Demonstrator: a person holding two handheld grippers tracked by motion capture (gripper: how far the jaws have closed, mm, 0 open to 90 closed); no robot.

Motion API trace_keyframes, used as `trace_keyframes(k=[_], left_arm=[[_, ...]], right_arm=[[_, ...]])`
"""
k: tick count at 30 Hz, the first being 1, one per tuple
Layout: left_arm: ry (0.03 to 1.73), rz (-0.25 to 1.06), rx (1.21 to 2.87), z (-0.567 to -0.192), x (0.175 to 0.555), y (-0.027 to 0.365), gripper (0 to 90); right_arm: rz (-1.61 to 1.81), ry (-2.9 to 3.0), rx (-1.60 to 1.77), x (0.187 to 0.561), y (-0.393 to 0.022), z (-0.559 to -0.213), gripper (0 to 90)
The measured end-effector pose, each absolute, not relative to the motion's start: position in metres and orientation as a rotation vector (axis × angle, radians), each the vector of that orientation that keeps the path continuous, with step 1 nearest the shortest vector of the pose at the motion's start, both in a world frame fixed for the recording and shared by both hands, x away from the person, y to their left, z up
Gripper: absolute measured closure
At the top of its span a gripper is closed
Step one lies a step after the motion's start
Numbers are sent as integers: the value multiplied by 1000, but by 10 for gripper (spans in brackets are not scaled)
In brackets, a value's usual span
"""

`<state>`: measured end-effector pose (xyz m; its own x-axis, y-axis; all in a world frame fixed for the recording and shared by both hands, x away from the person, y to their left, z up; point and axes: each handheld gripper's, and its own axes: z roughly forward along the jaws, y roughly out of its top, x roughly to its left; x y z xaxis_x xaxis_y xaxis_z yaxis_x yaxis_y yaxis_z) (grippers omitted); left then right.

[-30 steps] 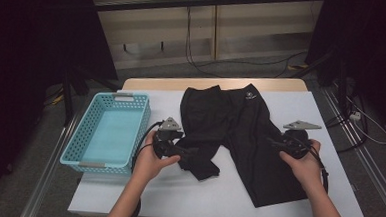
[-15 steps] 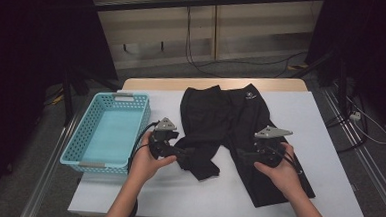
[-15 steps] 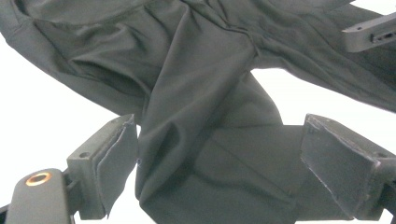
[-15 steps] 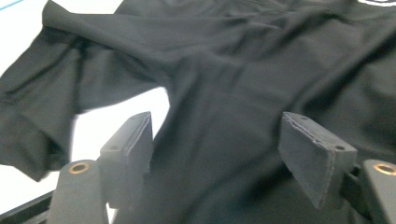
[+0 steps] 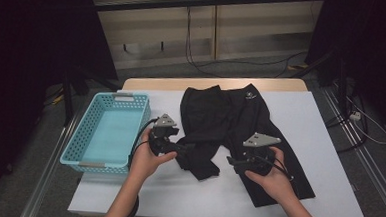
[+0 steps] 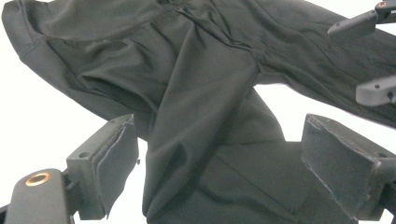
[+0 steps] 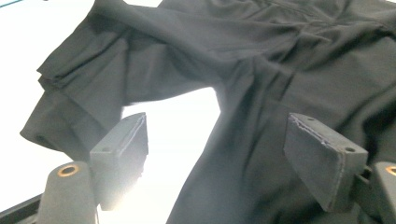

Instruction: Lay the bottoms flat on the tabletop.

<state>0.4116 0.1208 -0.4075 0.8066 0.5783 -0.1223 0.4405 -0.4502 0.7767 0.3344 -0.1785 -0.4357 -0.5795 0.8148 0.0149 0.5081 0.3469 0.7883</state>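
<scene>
Since the earlier frame, our right gripper (image 5: 234,161) has slid inward across the black fabric shorts (image 5: 230,118), from their outer right edge to the inner edge of the right leg, and its fingers (image 7: 125,148) have just been opening; they now stand wide, with cloth lying between them but unpressed. Our left gripper (image 5: 184,147) sits at the left leg of the shorts, on the side toward the light blue perforated plastic basket (image 5: 79,142). Its fingers (image 6: 112,158) are also spread wide, the folded-over leg running up between them without being pinched.

The shorts lie mostly flat on the white bench (image 5: 310,119), just beside the basket on its right, waistband at the far end. The left leg is bunched and turned over on itself near its hem; the right leg lies smoother.

We judge the folding to be at an early stage: one leg partly gathered, nothing gripped at present, and no neat fold formed. The legs remain to be brought together, and the garment probably moved across afterwards.

The basket holds nothing.
</scene>
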Motion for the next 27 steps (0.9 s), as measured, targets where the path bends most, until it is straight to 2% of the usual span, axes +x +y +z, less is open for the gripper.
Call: trace_keyframes(k=[23,25,27], left_arm=[[770,182,2087,-407,410,131,108],[768,191,2084,-406,410,132,108],[769,188,2078,-405,410,133,108]], right_arm=[[1137,2304,1077,334,-139,-439,208],[1127,2319,1067,334,-137,-439,258],[1135,2324,1060,335,-136,-440,265]])
